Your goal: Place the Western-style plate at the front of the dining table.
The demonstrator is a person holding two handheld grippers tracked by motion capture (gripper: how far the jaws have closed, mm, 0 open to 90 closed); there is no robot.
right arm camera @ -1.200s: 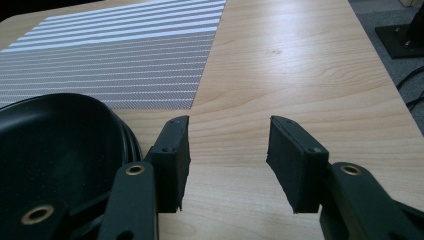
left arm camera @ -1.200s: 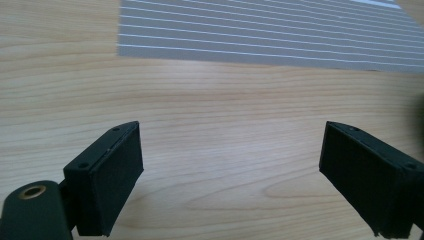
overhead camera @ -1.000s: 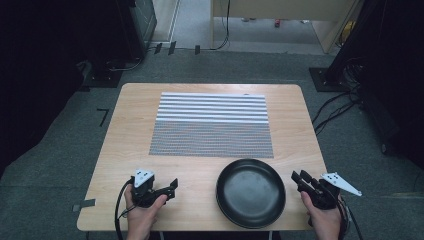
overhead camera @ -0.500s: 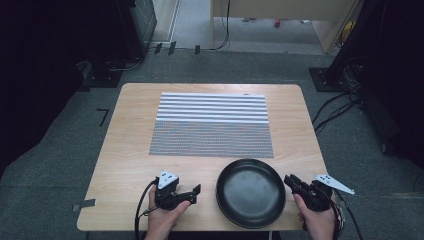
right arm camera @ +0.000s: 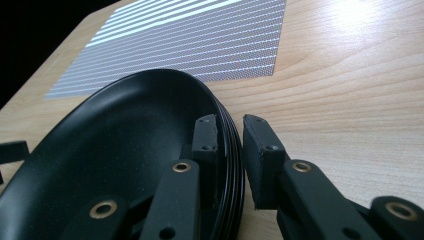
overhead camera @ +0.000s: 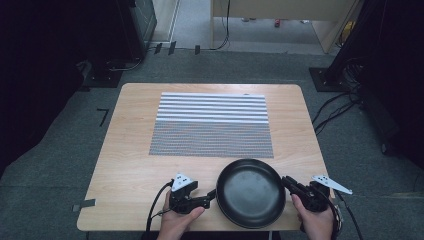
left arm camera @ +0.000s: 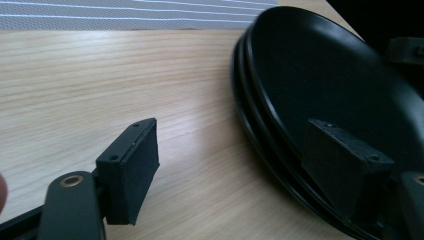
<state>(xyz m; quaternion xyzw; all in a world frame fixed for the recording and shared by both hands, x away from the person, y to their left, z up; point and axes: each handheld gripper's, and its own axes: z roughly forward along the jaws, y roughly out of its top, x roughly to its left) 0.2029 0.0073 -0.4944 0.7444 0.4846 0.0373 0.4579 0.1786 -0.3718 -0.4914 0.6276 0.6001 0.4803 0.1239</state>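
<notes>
A stack of black plates [overhead camera: 250,192] lies at the table's front edge, right of centre. My left gripper [overhead camera: 211,196] is at its left rim. In the left gripper view this gripper [left arm camera: 235,165] is wide open: one jaw stands over the bare wood, the other over the plates [left arm camera: 340,75], with the rim between them. My right gripper [overhead camera: 286,181] is at the right rim. In the right gripper view this gripper [right arm camera: 231,137] has closed on the edge of the plates [right arm camera: 125,150], one jaw inside and one outside.
A grey-and-white striped mat [overhead camera: 212,125] covers the middle and far part of the wooden table [overhead camera: 130,165]. Bare wood lies left of the plates. Cables and dark equipment stand on the carpet around the table.
Both hands have moved in toward the plates: the left gripper slid right to the left rim, and the right gripper moved left onto the right rim and narrowed its jaws.
</notes>
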